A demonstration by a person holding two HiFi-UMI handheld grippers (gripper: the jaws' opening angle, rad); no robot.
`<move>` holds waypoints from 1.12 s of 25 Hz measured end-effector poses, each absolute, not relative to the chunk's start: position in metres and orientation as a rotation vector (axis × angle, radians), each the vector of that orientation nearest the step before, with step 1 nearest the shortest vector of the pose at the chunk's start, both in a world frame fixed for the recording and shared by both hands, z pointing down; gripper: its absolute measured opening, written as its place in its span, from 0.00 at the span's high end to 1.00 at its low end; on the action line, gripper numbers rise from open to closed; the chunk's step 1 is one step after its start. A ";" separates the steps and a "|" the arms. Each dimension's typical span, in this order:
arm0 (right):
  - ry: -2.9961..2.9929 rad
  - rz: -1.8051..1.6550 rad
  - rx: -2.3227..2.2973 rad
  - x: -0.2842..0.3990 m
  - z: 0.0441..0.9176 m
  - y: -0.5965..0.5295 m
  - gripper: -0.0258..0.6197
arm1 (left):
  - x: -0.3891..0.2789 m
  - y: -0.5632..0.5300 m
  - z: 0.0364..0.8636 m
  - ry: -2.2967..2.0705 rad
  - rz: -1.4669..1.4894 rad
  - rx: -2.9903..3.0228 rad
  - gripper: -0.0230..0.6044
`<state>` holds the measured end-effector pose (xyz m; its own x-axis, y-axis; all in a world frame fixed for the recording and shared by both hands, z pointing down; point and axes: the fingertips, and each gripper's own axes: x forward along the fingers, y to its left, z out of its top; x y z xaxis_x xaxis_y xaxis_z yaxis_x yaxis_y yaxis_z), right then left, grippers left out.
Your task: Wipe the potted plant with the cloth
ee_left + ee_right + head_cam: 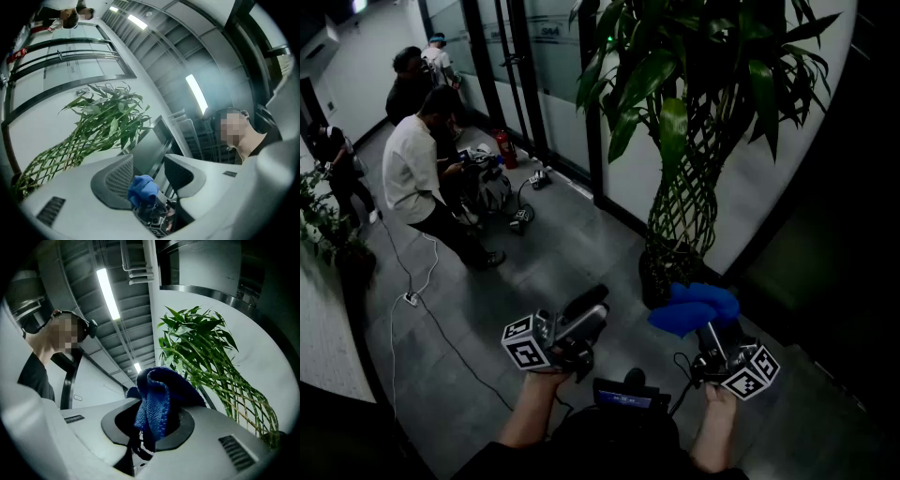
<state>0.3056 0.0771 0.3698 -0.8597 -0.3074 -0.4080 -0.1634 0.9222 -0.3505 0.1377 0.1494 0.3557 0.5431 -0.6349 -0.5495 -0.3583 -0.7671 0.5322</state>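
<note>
The potted plant [694,103] has a braided trunk and long green leaves, and stands in a dark pot [664,274] by the white wall. My right gripper [710,330] is shut on a bunched blue cloth [696,307], held just in front of the pot. In the right gripper view the cloth [157,404] fills the jaws, with the plant [206,357] to its right. My left gripper [584,321] hovers left of the pot, open and empty. Between its spread jaws the left gripper view shows the distant cloth [142,190], with the plant [101,122] on the left.
Several people [417,169] crouch and stand at the back left among gear and a red extinguisher [503,148]. A cable [431,309] runs across the grey tiled floor. Glass doors [516,66] line the far wall. Another plant [328,230] sits at the left edge.
</note>
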 end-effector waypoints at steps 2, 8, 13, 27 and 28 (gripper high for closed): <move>2.619 -0.409 -0.350 0.316 0.366 0.056 0.84 | 0.147 0.126 0.350 -0.825 -1.065 2.429 0.62; 2.624 -0.354 -0.344 0.334 0.352 -0.001 0.84 | 0.163 0.054 0.328 -0.857 -1.016 2.459 0.57; 2.623 -0.330 -0.337 0.337 0.350 -0.045 0.84 | 0.162 0.001 0.318 -0.920 -1.004 2.476 0.49; 2.625 -0.246 -0.468 0.289 0.334 -0.098 0.84 | 0.116 -0.089 0.303 -0.770 -1.062 2.522 0.45; 2.620 -0.234 -0.483 0.281 0.334 -0.112 0.84 | 0.110 -0.105 0.302 -0.753 -1.056 2.533 0.44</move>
